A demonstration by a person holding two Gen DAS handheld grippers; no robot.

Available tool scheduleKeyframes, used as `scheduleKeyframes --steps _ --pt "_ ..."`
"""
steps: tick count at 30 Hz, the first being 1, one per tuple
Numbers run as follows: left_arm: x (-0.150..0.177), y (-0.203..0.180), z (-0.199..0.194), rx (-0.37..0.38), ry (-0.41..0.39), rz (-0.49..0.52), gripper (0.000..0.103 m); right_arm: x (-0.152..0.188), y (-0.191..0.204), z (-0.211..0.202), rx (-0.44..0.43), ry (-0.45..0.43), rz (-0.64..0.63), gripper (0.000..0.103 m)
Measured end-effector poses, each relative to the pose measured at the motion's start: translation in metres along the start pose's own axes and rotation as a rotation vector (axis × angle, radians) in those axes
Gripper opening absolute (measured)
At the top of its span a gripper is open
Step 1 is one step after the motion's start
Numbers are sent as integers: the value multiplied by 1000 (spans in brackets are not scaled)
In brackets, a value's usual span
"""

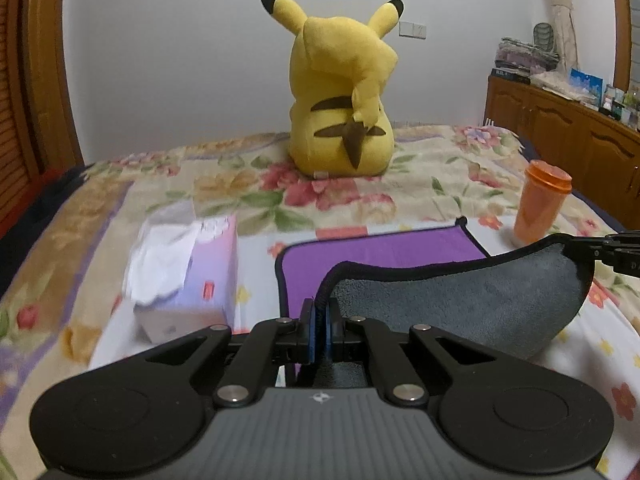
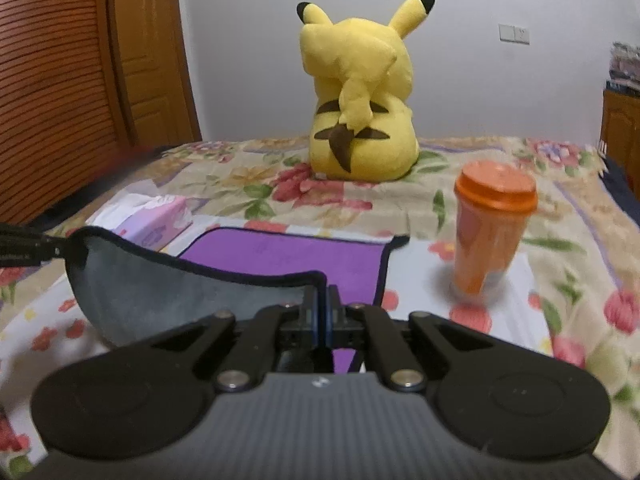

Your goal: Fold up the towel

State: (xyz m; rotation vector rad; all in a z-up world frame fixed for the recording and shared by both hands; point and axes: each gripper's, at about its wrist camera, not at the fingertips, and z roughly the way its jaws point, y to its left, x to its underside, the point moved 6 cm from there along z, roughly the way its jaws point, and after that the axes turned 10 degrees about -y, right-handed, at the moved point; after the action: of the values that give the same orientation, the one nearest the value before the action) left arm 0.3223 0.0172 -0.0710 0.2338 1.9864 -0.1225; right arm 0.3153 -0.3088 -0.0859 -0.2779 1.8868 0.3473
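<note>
Though unreadable, red label (image 1: 208,292) (beside towel (image 1: 460,300)).

I can read no words or numbers anywhere. My left claw's grey housing (image 1: 320,432) carries only a small round white emblem near its front edge, and my right claw's housing (image 2: 320,420) has a similar small white mark, blurred. The tissue box (image 1: 200,280) bears a small red label on its side and faint printing, both too blurred to make out.
</note>
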Motion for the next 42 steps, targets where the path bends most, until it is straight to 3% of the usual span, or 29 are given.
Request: scheduleKeyframes --steps 10,20,30,42 --pt "-37 4 40 -19 -57 44 6 -25 -8 33 5 -38 -76 4" --pt "-53 13 86 -56 -81 40 6 -44 -18 70 27 -72 -129 4" --pt "-52 15 122 -85 -72 53 6 -37 -24 99 48 -59 -152 4" --pt "-20 16 184 -88 20 66 6 -5 -35 142 70 9 -165 4"
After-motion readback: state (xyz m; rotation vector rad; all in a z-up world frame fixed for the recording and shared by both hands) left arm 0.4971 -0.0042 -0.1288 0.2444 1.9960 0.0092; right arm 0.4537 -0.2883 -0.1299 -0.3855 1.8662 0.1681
